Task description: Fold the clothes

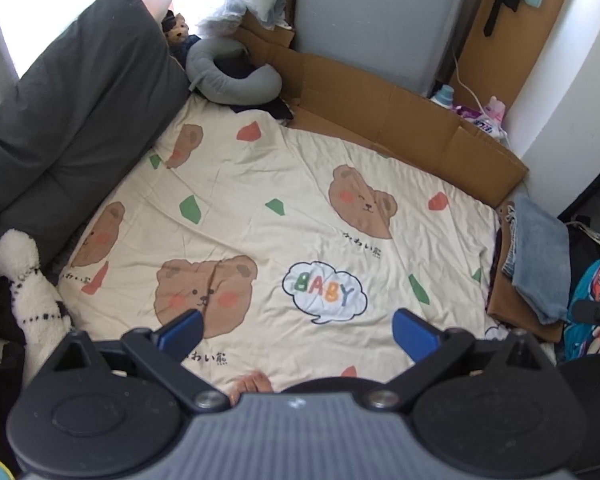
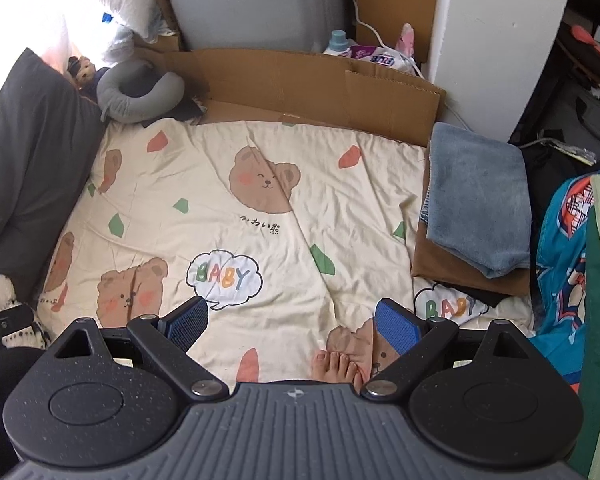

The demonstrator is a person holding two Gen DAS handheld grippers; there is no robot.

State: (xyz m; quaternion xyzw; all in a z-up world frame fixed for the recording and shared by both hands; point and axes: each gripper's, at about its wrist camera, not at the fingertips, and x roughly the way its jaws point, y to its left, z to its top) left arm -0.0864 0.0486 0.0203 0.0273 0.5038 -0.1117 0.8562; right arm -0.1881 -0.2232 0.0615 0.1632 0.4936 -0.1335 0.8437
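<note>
Your left gripper hangs above the bed sheet, its blue fingers spread wide with nothing between them. Your right gripper is in the same condition: fingers wide apart, empty, clear of the cloth below.

The folded clothes sit in a stack at the right edge of the bed. A blue-grey folded garment lies on top, a brown folded garment beneath it, and a dark layer shows at the bottom near corner; what that layer is cannot be told. The stack rests on the cream bear-print sheet, just beside a "BABY" cloud print. In the left wrist view the same stack appears at the far right, well apart from your left gripper.

The middle of the sheet is wrinkled and carries no garment. Your bare toes rest on the sheet at the near edge, just beside the right finger.

Surroundings: a dark grey pillow along the left side, a grey neck pillow at the far corner, flattened cardboard along the far edge, and a teal printed fabric hanging at the right.
</note>
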